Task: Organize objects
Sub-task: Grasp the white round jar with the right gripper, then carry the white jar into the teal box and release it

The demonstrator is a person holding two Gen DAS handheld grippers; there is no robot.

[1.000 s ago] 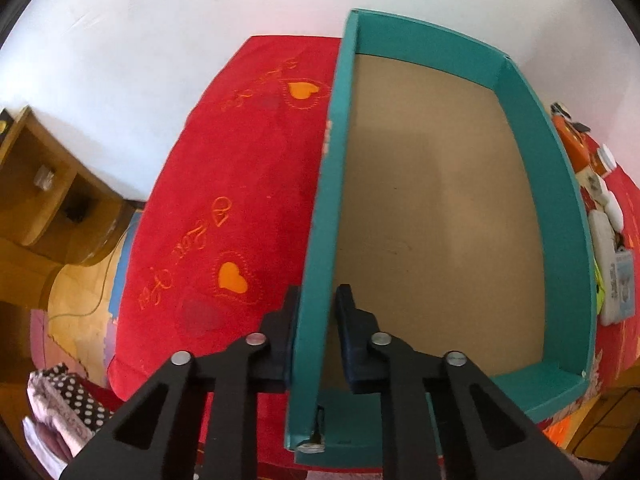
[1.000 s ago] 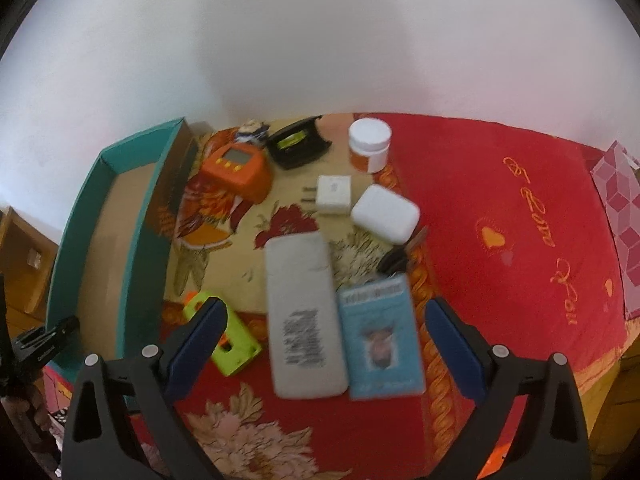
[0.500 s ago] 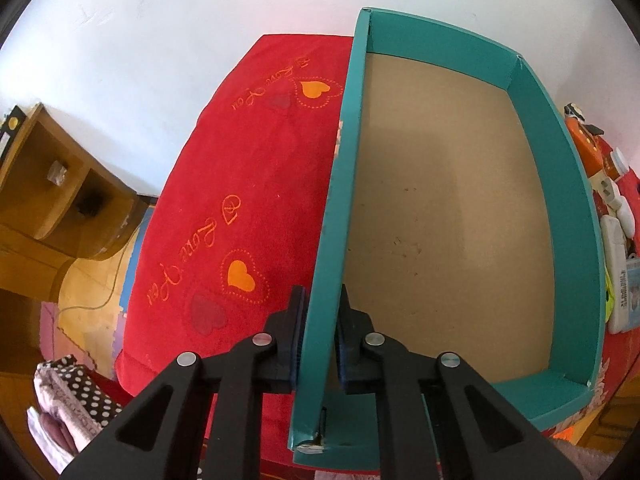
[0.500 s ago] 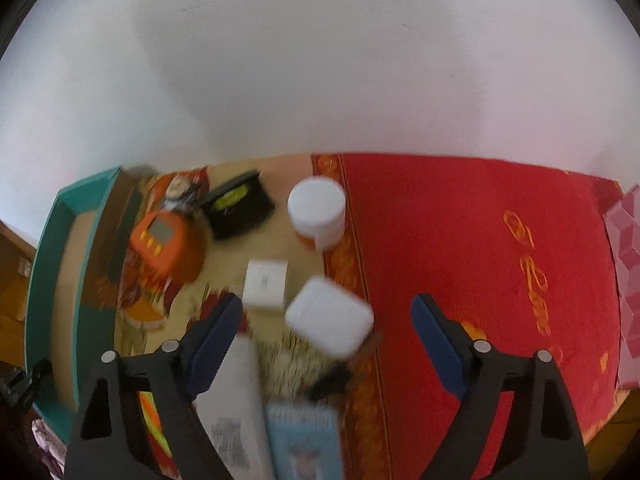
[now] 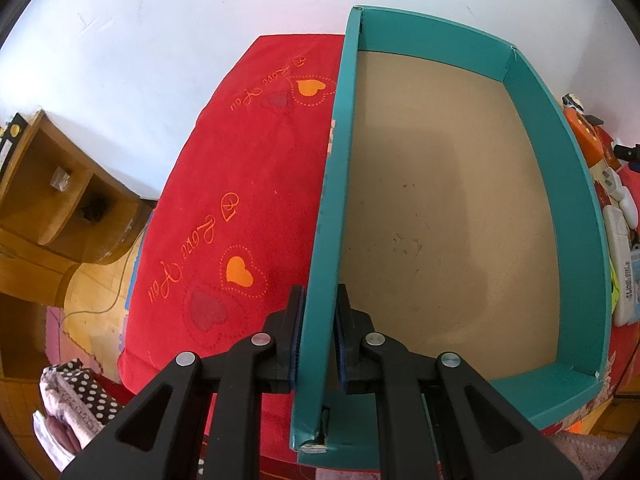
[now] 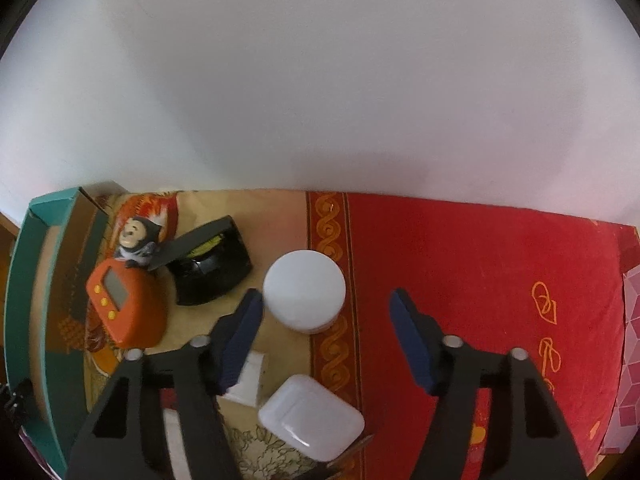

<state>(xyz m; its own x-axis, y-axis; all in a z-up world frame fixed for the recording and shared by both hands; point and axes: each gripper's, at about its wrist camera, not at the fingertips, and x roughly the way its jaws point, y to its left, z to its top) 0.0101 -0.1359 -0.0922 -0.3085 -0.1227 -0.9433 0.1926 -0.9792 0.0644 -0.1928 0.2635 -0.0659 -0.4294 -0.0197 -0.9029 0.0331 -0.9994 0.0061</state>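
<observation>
Left gripper (image 5: 317,338) clamped on the left side wall of the teal box (image 5: 576,216), near its close corner, one finger outside the wall and one inside. Brown cardboard floor inside the box, nothing lying on it. Box resting on the red bedspread (image 5: 240,208) with orange hearts and script, far end toward the white wall (image 5: 160,40). Wooden shelf unit (image 5: 52,196) off to the far left, below bed level.

Right gripper (image 6: 326,342) spread wide, hanging above the bedspread. White round jar (image 6: 304,290) between the fingertips but nearer the left one, not touched by either. White earbud case (image 6: 311,422) nearer, low between the fingers. White plug adapter (image 6: 250,380) just left of the case, partly hidden behind the left finger. Black device (image 6: 210,270) with a yellow-green strip to the left of the jar, farther back. Orange gadget with a small screen (image 6: 124,308) left of that, touching a small cartoon figurine (image 6: 136,240) at its far edge. Teal box along the left edge in this view, just beside the orange gadget.
</observation>
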